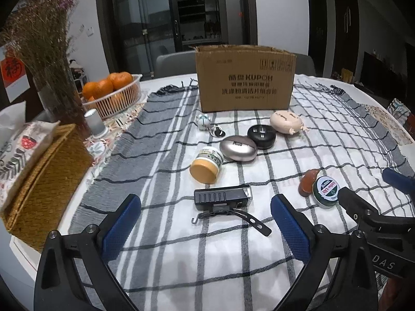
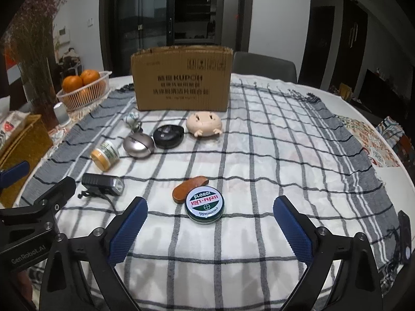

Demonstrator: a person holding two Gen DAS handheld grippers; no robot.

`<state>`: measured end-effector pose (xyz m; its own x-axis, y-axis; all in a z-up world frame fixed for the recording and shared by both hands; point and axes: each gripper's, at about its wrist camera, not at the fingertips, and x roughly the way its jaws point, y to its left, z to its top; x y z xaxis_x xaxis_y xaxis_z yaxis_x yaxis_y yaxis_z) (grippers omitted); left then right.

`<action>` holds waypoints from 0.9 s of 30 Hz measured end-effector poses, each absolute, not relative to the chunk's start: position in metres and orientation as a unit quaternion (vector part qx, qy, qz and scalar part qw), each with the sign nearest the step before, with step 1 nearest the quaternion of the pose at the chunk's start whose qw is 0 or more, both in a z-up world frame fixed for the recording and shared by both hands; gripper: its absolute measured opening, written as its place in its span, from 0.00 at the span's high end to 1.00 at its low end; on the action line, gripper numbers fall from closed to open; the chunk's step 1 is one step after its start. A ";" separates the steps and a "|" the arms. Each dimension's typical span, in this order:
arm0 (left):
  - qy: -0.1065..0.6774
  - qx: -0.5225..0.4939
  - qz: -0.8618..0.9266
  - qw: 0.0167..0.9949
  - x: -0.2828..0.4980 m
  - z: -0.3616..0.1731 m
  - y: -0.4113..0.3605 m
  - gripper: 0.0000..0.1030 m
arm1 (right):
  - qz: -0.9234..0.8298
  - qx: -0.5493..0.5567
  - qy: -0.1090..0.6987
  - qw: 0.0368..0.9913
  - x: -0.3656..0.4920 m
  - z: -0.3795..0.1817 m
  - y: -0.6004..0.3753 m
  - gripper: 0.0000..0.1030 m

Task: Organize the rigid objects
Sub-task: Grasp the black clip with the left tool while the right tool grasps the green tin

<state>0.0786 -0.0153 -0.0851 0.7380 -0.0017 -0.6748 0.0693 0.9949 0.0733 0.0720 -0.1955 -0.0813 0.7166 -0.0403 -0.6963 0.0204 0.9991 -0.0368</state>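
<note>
The cardboard box point(image 1: 245, 77) stands open-topped at twelve o'clock on the bench point(image 2: 389, 181), on a checked cloth point(image 2: 259, 142). Before it lie a black clip-on light point(image 1: 223, 197) at six o'clock, a silver pebble-shaped case point(image 1: 238, 148), and a round green tin point(image 2: 205, 204). Left tool point(image 1: 206, 221) gapes wide and empty toward the light; right tool point(image 2: 210, 223) stands wide, empty, facing the tin. The tin looks light, stiff and slick-lidded; I'd pinch across its rim.

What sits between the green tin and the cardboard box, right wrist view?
Only the brown oval piece, touching the green tin; beyond it, bare checked cloth up to the cardboard box. Right wrist view shows it.
</note>
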 end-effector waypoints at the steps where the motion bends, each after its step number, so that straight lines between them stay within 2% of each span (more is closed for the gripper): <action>1: 0.363 0.047 -0.020 0.930 0.081 -0.087 -0.016 0.01 | -0.014 -0.012 0.380 0.925 0.074 -0.084 -0.196 0.08; 12: 0.400 0.042 -0.028 0.915 0.110 -0.110 -0.021 0.06 | 0.006 -0.001 0.424 0.906 0.102 -0.113 -0.196 0.19; 25: 0.426 0.041 -0.036 0.903 0.128 -0.128 -0.028 0.11 | 0.012 -0.008 0.440 0.898 0.116 -0.126 -0.195 0.25; 27: 0.430 0.041 -0.034 0.901 0.131 -0.131 -0.028 0.14 | 0.011 -0.011 0.441 0.897 0.118 -0.128 -0.195 0.25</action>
